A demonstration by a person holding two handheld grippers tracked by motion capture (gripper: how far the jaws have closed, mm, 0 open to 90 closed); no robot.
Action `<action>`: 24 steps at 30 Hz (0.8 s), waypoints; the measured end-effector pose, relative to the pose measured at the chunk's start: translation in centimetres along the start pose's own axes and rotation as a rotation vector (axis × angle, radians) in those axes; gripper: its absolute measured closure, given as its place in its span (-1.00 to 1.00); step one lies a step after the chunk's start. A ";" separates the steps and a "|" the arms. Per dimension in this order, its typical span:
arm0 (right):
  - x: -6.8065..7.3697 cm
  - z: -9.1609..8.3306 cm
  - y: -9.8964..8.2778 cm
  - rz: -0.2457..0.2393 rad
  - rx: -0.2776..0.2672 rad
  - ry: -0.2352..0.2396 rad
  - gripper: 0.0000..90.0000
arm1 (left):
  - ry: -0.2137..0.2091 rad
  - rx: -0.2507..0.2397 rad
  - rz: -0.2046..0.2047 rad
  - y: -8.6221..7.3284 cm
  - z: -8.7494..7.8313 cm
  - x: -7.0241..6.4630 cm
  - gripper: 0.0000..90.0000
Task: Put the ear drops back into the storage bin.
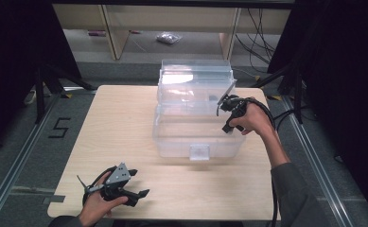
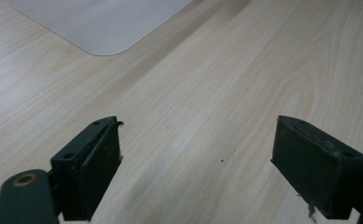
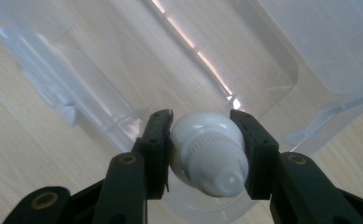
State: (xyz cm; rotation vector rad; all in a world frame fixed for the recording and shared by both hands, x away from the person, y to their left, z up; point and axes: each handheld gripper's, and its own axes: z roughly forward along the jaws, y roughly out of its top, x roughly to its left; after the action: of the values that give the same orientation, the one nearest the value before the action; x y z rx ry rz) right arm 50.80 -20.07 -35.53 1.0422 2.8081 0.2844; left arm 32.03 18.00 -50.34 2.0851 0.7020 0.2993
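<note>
Your right gripper [image 3: 201, 156] clamps a white bottle [image 3: 207, 156] mid-frame over the clear box [image 1: 198, 116]; your left gripper [image 2: 198, 172] gapes empty, lower left.

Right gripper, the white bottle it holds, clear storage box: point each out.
right gripper [image 3: 201, 135], right gripper view, midway between its fingertips
white bottle [image 3: 207, 154], right gripper view, ribbed body
clear storage box [image 1: 199, 152], high view, front latch
</note>
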 end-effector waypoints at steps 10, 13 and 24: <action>-0.5 1.9 1.0 0.032 0.033 -0.001 0.34 | 0.006 0.003 0.009 0.0 -0.1 0.0 -0.67; -0.7 2.3 1.2 0.035 0.035 0.002 0.34 | 0.005 -0.001 0.002 0.0 0.0 0.0 -0.67; -1.1 3.6 1.3 0.074 0.064 -0.004 0.34 | 0.004 0.002 0.007 0.0 -0.1 0.0 -0.67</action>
State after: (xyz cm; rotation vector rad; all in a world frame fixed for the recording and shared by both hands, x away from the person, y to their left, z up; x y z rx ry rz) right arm 53.14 -19.37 -38.69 1.1609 2.7965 0.2009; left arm 32.02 18.08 -50.33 2.0895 0.6974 0.3070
